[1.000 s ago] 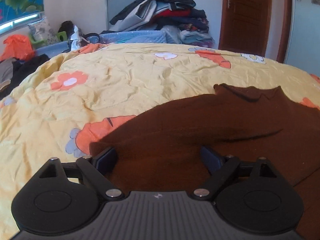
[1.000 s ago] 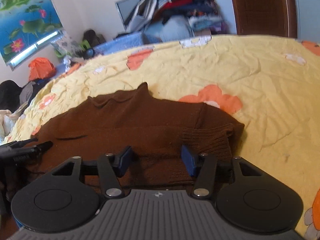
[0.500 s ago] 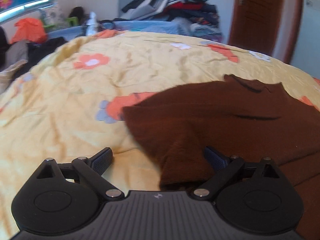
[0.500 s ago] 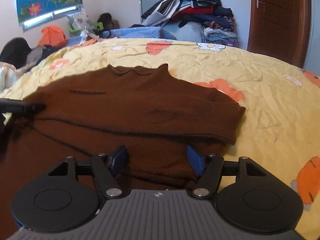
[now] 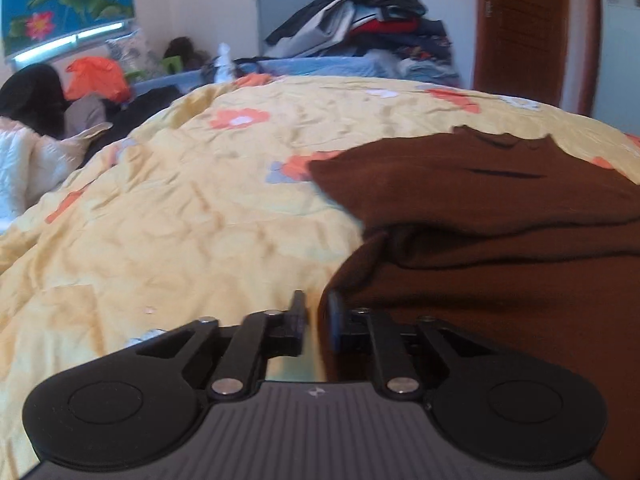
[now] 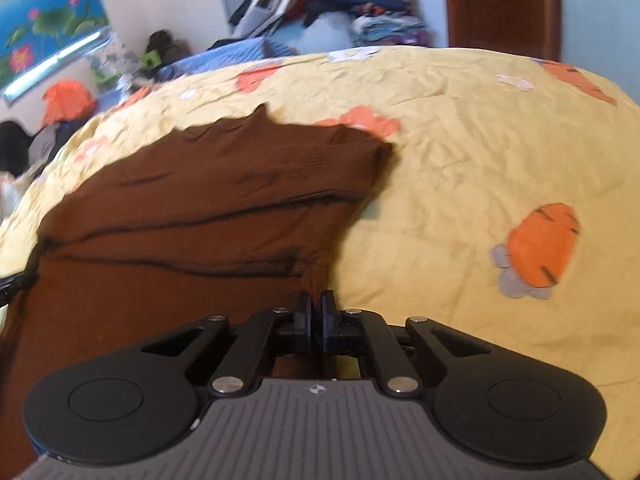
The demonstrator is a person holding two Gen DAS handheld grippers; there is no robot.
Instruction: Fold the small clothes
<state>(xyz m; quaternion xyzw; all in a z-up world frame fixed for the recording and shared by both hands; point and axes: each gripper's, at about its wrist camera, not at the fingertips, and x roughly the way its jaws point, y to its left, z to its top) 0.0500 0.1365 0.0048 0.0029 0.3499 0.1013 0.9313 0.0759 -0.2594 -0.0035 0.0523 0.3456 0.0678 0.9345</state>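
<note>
No words, numbers or brand names could be read anywhere in either view. The only mark was a small pale emblem [image 5: 315, 391] stamped on the ribbed grey body of each tool, too small to make out; the same emblem [image 6: 317, 389] showed in the right wrist view.

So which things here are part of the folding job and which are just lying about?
Part of the job:
brown knitted sweater
left tongs, shut on its hem
right tongs, shut on its hem
yellow flowered bedspread, the work surface

Lying about:
heap of dark clothes
orange plastic bag
lotus wall picture
</note>
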